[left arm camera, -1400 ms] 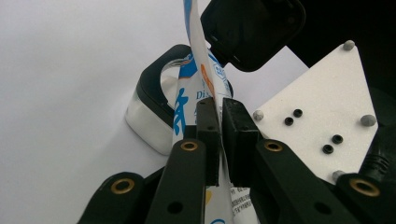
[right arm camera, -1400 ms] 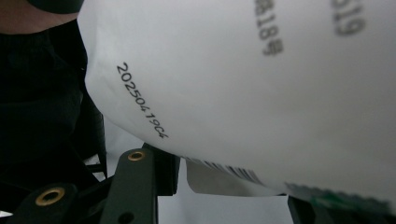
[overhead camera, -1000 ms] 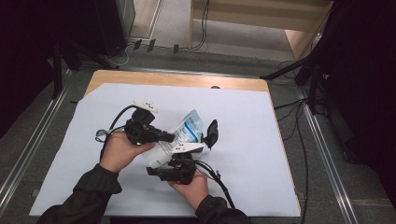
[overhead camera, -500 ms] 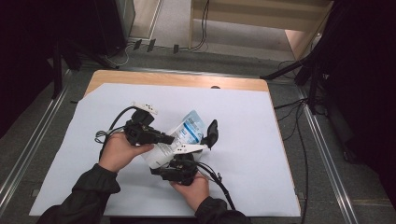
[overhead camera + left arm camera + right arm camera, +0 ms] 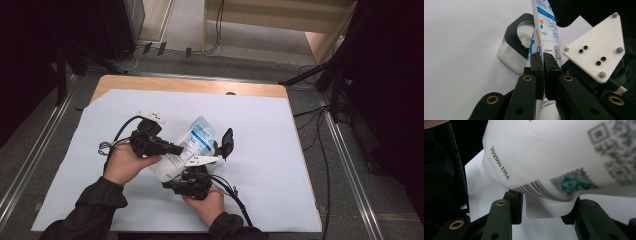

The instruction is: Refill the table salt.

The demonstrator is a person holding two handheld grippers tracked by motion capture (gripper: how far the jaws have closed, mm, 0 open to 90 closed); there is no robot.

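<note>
Lying at the centre of the high view, a white and blue refill pouch (image 5: pixel 187 147) is held between two claws above the paper-covered tabletop (image 5: pixel 280 165). The left claw (image 5: pixel 543 72) is clenched on the pouch's thin edge, which rises from between its jaws toward the top of its frame. The right claw (image 5: pixel 546 207) has just been closing; its jaws flank the pouch's bottom corner, touching it on both sides.

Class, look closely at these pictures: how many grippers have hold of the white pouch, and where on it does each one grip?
2. The left gripper pinches the pouch flat at its edge, left of the pack in the high view. The right gripper has its jaws around the bulging bottom end, nearest the person.
</note>
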